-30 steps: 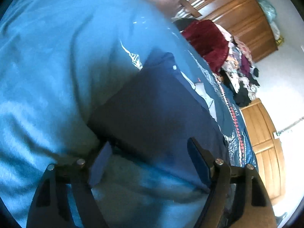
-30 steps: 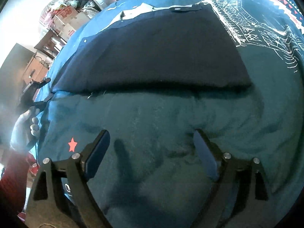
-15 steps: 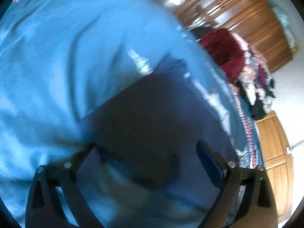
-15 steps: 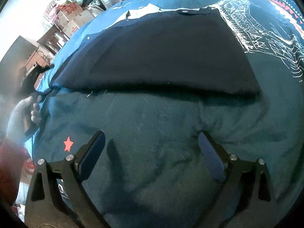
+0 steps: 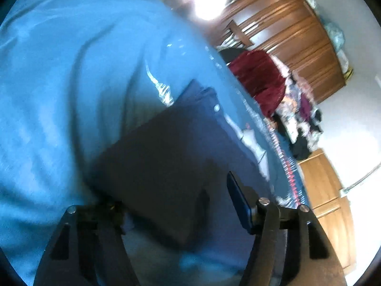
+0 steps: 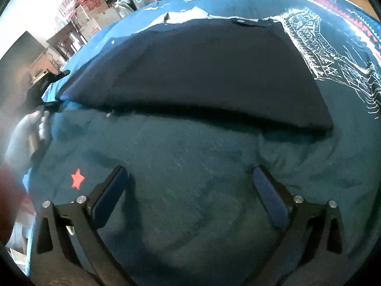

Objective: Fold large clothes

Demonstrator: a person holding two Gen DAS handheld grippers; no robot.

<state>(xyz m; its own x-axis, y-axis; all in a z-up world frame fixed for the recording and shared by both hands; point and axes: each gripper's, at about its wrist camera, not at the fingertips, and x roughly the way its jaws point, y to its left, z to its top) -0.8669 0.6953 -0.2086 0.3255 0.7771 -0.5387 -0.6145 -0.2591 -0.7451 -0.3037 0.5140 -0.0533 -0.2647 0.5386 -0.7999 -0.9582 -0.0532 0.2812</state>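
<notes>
A dark navy garment [image 5: 166, 155] lies folded flat on the blue bedspread [image 5: 71, 71]. My left gripper [image 5: 176, 209] is open at the garment's near corner, and that corner lies between the two fingers; its left finger is in shadow. In the right wrist view the same garment [image 6: 202, 71] stretches across the bed with its folded edge toward me. My right gripper [image 6: 188, 190] is open over bare bedspread [image 6: 190, 147], short of that edge and holding nothing. At the garment's left end a hand [image 6: 26, 131] holds the left gripper [image 6: 47, 83].
The bedspread has a red star [image 6: 77, 178] and a white line print [image 6: 321, 54]. Beyond the bed are a maroon cloth [image 5: 257, 78], a heap of clothes [image 5: 295, 109], a wooden wardrobe [image 5: 285, 35] and cardboard boxes [image 6: 92, 12].
My left gripper has moved forward, so the garment's near corner now lies between its fingers. The right gripper stays open and has drawn back slightly.
</notes>
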